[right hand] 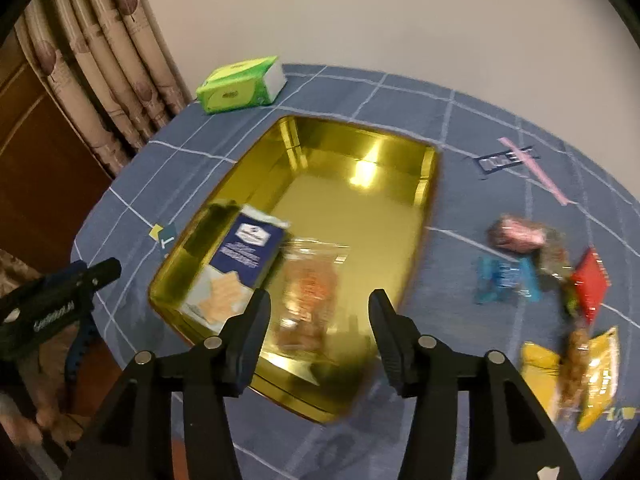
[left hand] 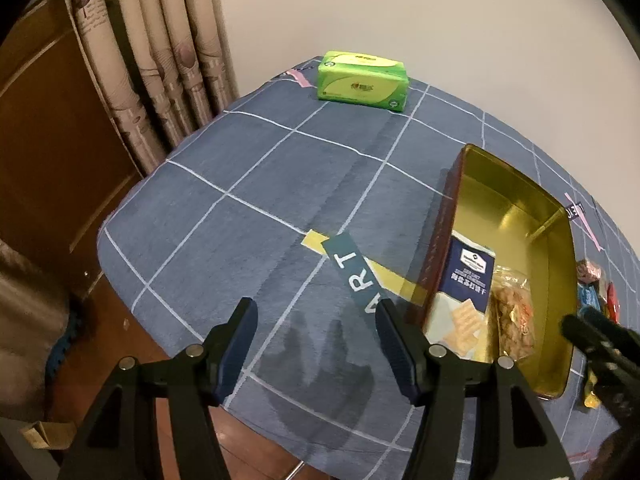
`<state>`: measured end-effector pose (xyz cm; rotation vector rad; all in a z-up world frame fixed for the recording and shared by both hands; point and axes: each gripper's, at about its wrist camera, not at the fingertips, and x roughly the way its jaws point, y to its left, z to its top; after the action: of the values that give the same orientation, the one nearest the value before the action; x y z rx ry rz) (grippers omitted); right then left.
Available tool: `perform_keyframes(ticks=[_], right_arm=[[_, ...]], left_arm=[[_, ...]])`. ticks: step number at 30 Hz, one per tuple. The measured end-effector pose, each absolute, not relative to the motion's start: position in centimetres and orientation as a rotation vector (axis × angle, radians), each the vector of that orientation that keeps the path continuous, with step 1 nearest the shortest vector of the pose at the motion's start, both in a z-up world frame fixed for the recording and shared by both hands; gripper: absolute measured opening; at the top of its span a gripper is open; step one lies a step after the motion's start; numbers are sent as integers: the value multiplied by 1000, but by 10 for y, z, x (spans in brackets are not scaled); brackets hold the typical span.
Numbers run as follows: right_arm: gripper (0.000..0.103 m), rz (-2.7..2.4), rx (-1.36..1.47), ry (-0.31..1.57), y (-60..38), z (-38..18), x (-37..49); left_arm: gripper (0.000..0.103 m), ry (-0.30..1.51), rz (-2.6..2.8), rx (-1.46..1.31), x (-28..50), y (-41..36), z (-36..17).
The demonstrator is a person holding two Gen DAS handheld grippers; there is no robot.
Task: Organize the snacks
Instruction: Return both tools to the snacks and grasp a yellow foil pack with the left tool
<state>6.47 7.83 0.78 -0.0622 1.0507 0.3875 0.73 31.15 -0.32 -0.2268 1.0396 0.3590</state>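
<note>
We can read big white letters, "ART", on a dark strip (left hand: 352,276) printed on the blue checked cloth (left hand: 248,184) that covers the table. The blue and white cracker pack (left hand: 466,292) has small writing on it, but it is too tiny for us to read. The green pack (left hand: 362,80) at the far side has a logo we cannot read either.

The cloth has thin white lines in squares. Behind the table we see a plain pale wall (left hand: 400,8), striped curtains (left hand: 160,40) and brown wood (left hand: 48,140).

The gold tin (right hand: 360,200) sits open on the cloth. The cracker pack and a clear bag of nuts (right hand: 308,292) lie inside it, side by side, at the near end. More snacks (right hand: 560,280) lie on the cloth beside the tin, well apart from it.

Our left gripper (left hand: 316,328) has its jaws spread, with nothing between them. Our right gripper (right hand: 318,312) hangs over the tin with its jaws spread too, gripping nothing.

The right view is blurry, so the loose snacks are hard to tell apart. In the left view the tin's edge hides most of them.
</note>
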Motion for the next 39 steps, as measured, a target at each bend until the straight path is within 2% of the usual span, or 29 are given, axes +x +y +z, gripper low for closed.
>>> perform_keyframes(ticks=[7,12,20,30,39], right_arm=[[50,290,-39,1022,-12,23,62],[58,178,-33,1016,-93,22,57],[65,50,-60,1084,-187,-14,47],[66,82,-71,1128,-201,-48,51],[66,123,-70,1124,-209,-60,58]], left_arm=[[63,1041,346,-192,8,302,-2],[63,1041,325,-156,8,287,2],[63,1061,236,-68,10,233,6],[63,1099,27,48,6,135,11],[63,1136,-97,108,16,60,-5]])
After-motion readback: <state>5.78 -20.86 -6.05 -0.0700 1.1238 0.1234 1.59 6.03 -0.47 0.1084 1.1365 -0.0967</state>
